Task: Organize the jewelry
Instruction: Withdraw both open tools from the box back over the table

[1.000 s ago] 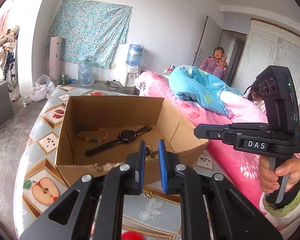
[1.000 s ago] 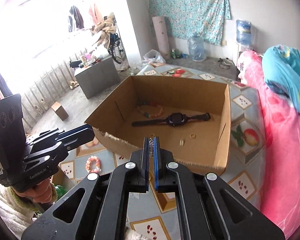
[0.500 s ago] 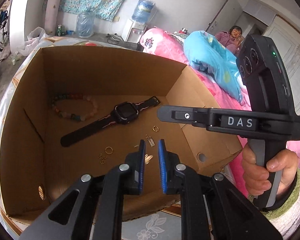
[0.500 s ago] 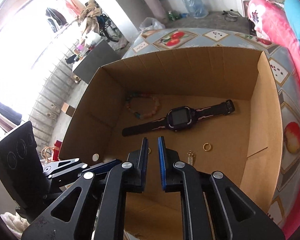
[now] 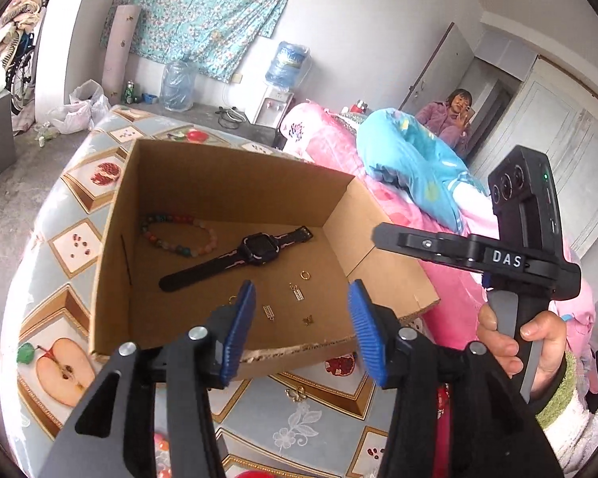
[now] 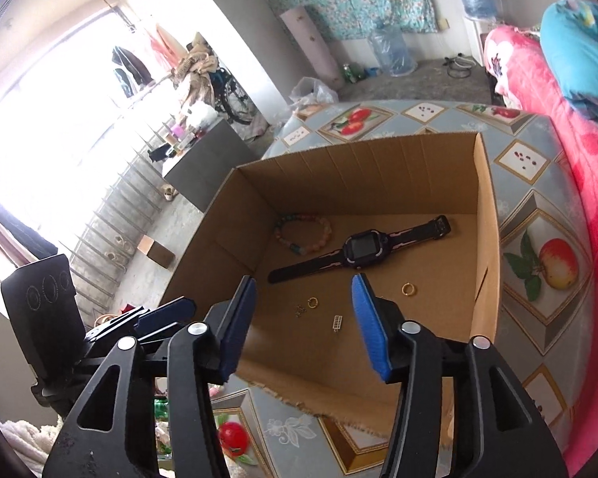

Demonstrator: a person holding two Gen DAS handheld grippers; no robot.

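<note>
An open cardboard box (image 5: 111,263) stands on the table. On its floor lie a bead bracelet (image 5: 179,235), a black watch (image 5: 255,249), a gold ring (image 5: 305,275) and small gold charms (image 5: 298,292). My left gripper (image 5: 301,296) hangs over the box's near edge, its jaws opening with nothing between them. The right gripper (image 6: 303,290) hovers over the same box (image 6: 486,207), its jaws also opening and empty. Below it lie the watch (image 6: 362,247), the bracelet (image 6: 303,235), a ring (image 6: 408,288) and a charm (image 6: 337,322). A hand (image 5: 538,342) holds the right gripper (image 5: 378,237).
The table wears a fruit-patterned cloth (image 5: 59,362). A small gold piece (image 5: 297,392) lies on it before the box, and a red ball (image 6: 233,438) sits at the near edge. A pink bed (image 5: 410,207) flanks the right side, with a person (image 5: 454,119) seated beyond it.
Both grippers pushed in over the box and then drew back a little. Their jaws went from shut to wide apart, and the small gold pieces they pinched now lie on the box floor.
</note>
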